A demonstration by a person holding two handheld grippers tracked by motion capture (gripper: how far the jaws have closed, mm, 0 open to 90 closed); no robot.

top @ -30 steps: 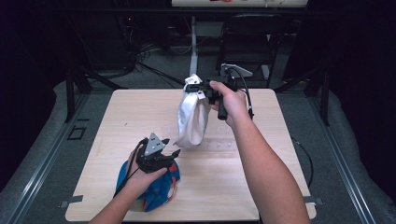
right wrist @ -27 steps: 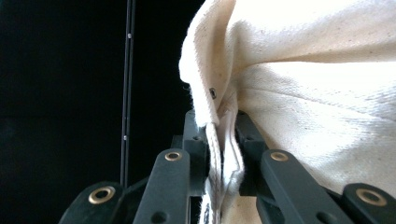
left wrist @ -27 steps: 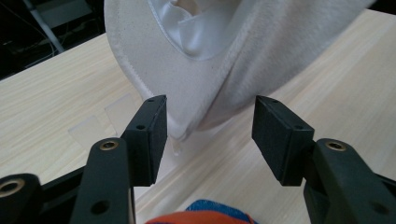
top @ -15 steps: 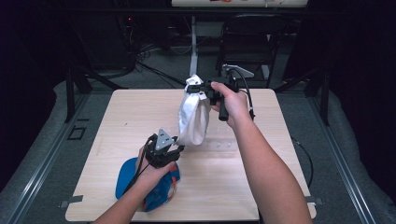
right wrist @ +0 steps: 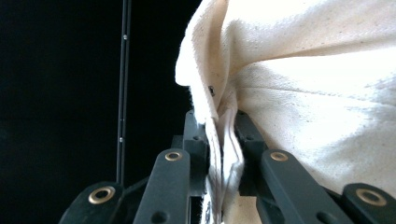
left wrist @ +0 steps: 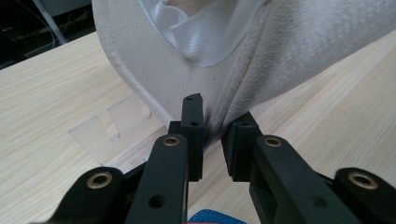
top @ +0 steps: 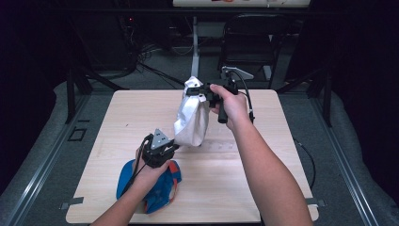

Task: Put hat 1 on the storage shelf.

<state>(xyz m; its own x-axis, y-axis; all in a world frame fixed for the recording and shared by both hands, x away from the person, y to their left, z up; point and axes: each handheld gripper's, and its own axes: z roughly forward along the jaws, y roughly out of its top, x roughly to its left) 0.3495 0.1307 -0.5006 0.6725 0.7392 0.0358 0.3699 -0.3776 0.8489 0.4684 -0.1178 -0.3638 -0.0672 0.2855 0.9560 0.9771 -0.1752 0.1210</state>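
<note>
- White cloth bag hangs over the table, clamped at its top by right gripper.
- Left gripper jaws, just closing, pinch the bag's lower edge.
- Blue cloth lies near, under the left hand.

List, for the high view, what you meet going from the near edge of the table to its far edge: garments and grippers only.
Blue and orange garment → left gripper, its jaws just closing on the bottom edge of the white cloth → white cloth hanging above the table → right gripper, clamped on the cloth's top.
</note>
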